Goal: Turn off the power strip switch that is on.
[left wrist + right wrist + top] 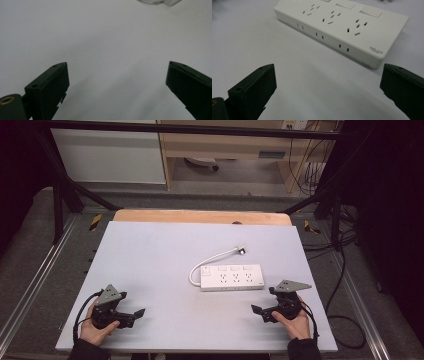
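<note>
Showing "DELIXI" near one corner, white power strip (342, 27), pale table (287, 82)

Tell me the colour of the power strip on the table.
White, body and cord alike; the power strip shows best in the right gripper view.

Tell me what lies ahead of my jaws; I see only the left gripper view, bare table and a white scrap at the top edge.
Observer: That scrap belongs to a white rectangular plastic power strip lying flat on the grey table.
Operator: Report the right gripper.
Observer: The right gripper rests on the table just before the strip, jaws wide open, touching nothing.
Operator: Describe the cord.
Observer: The strip's white cord curves away to a plug lying loose.
</note>
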Available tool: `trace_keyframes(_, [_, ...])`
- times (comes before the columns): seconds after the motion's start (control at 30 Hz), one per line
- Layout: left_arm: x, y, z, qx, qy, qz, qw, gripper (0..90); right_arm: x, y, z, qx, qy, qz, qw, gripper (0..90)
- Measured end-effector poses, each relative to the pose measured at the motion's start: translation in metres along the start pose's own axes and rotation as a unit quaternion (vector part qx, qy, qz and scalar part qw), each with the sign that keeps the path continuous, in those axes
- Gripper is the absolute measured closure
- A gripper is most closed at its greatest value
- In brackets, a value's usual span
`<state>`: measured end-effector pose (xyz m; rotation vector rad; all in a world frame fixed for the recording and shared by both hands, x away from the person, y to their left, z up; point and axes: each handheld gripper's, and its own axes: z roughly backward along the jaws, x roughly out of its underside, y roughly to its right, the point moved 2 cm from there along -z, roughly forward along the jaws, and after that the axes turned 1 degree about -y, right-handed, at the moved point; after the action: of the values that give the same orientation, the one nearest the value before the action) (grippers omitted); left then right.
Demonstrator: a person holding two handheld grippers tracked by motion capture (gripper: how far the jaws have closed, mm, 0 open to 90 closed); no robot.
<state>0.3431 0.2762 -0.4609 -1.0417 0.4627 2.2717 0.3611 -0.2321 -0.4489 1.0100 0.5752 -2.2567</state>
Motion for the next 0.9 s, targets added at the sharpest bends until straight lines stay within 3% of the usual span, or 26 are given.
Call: trace_keyframes(0.9, [-0.001, 0.000, 0.001, -0.001, 0.002, 0.000, 1.0000, 4.8, -0.019, -0.010, -0.006, 0.006, 0.006, 0.009, 0.9999, 2.5])
